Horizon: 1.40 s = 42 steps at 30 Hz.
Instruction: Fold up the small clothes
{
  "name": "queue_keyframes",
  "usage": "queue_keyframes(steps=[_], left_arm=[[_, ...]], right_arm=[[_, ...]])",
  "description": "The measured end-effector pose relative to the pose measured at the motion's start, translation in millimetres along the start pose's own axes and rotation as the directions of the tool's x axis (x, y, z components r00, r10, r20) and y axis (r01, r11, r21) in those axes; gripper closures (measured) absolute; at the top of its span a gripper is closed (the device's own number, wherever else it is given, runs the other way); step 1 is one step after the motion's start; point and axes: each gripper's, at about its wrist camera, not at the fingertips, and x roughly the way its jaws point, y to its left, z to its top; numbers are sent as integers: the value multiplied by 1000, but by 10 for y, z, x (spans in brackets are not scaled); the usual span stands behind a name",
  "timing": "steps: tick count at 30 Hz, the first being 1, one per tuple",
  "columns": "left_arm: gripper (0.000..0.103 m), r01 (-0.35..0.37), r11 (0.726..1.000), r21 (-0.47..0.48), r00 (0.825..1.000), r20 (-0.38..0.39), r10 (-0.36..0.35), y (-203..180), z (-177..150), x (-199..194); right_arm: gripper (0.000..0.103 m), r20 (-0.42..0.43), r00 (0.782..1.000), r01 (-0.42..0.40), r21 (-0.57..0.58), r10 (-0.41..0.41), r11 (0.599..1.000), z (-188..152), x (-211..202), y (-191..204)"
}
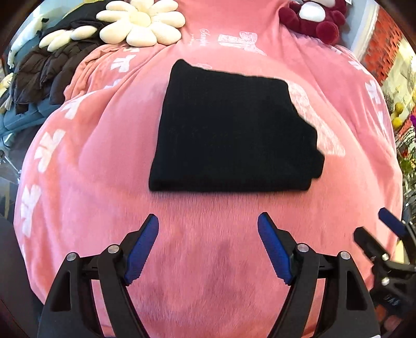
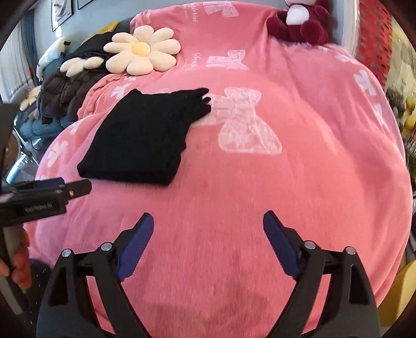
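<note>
A black garment lies folded into a compact flat stack on the pink blanket. It also shows in the right wrist view, left of centre. My left gripper is open and empty, hovering just in front of the garment's near edge. My right gripper is open and empty, to the right of the garment and nearer than it. The right gripper's side shows at the left wrist view's right edge. The left gripper shows at the right wrist view's left edge.
A cream flower cushion and a dark red plush toy sit at the bed's far end. Dark clothes are piled at the far left. The pink blanket spreads wide to the right of the garment.
</note>
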Motion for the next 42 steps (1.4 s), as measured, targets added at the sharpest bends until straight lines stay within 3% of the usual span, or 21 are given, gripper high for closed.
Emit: queue_keyframes(steps=[5, 12, 17, 21, 24, 27, 28, 29, 30, 31, 32, 34, 36, 38, 40, 41, 42], left_arm=[[27, -62, 997, 36, 998, -3, 62, -36, -192, -11], [27, -52, 998, 48, 999, 9, 51, -53, -312, -124], [27, 5, 1000, 29, 1000, 12, -5, 8, -196, -147], [27, 100, 994, -46, 995, 0, -100, 245, 119, -69], [27, 177, 972, -157, 983, -13, -181, 540, 454, 114], [27, 222, 950, -219, 971, -33, -235, 725, 666, 354], [29, 238, 945, -225, 967, -40, -253, 755, 705, 431], [34, 262, 939, -223, 959, -50, -279, 760, 737, 527], [51, 288, 932, -220, 949, -64, -308, 751, 752, 602], [53, 303, 929, -215, 941, -84, -327, 719, 754, 668], [53, 292, 936, -194, 946, -82, -312, 668, 764, 684], [55, 312, 937, -156, 943, -66, -326, 585, 779, 650], [61, 353, 927, -126, 929, -76, -363, 472, 801, 617], [63, 405, 908, -108, 906, -89, -415, 336, 783, 598], [63, 371, 926, -74, 922, -92, -377, 206, 734, 621], [61, 324, 944, -53, 940, -95, -328, 147, 709, 652], [58, 299, 953, -45, 949, -91, -302, 118, 698, 651]], right_arm=[[14, -16, 1000, -13, 89, 14, 996, -158, -20, -127], [14, -52, 998, -25, 143, 33, 989, -249, -57, -108], [14, -37, 991, -124, 178, 132, 976, 210, 73, -18], [14, -42, 980, -176, 256, 193, 950, 736, 453, -2], [14, -61, 976, -184, 278, 209, 943, 1037, 768, 26], [15, -145, 964, -173, 291, 222, 941, 1222, 1214, 126], [17, -173, 955, -182, 296, 240, 938, 1223, 1368, 178], [45, -191, 944, -207, 295, 270, 933, 1214, 1467, 230], [68, -206, 931, -235, 291, 301, 927, 1216, 1537, 283], [76, -195, 929, -258, 269, 314, 928, 1253, 1528, 343], [84, -188, 932, -260, 244, 309, 934, 1294, 1488, 373], [87, -143, 939, -278, 213, 312, 937, 1387, 1310, 351], [88, -99, 950, -272, 203, 296, 941, 1442, 1122, 251], [88, -91, 976, -184, 133, 197, 974, 1430, 1043, 195], [84, -178, 970, -146, 117, 165, 982, 1310, 1256, 162], [80, -203, 966, -138, 120, 160, 983, 1248, 1328, 143], [75, -190, 969, -137, 126, 159, 983, 1212, 1313, 114]])
